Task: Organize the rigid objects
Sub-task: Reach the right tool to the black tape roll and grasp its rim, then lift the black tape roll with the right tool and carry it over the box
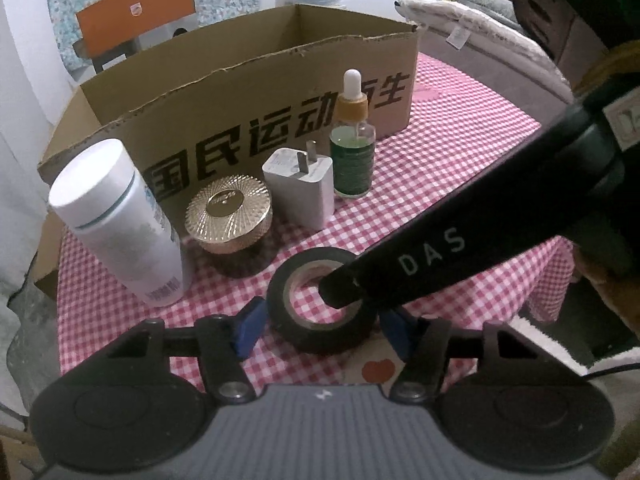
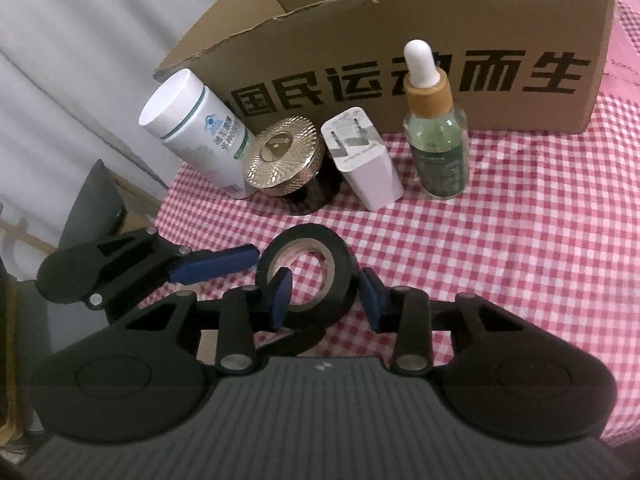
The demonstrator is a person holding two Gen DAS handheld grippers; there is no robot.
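A black tape roll [image 1: 320, 300] [image 2: 306, 276] lies on the checked cloth. My left gripper [image 1: 322, 330] is open with a blue pad on each side of the roll. My right gripper [image 2: 326, 298] is open; its left pad [image 2: 280, 296] sits inside the roll's hole and its right pad outside the wall. In the left wrist view the right gripper's black finger [image 1: 400, 272] reaches into the hole. Behind stand a white bottle [image 1: 116, 220] [image 2: 196, 132], gold jar [image 1: 228, 216] [image 2: 284, 160], white charger [image 1: 300, 188] [image 2: 364, 160] and green dropper bottle [image 1: 353, 140] [image 2: 436, 128].
An open cardboard box [image 1: 248, 92] [image 2: 400, 40] with black Chinese lettering stands behind the row of objects. The red-and-white checked tablecloth [image 1: 460, 168] [image 2: 520, 240] covers the table. An orange chair [image 1: 132, 20] and a folded blanket [image 1: 480, 28] lie beyond the table.
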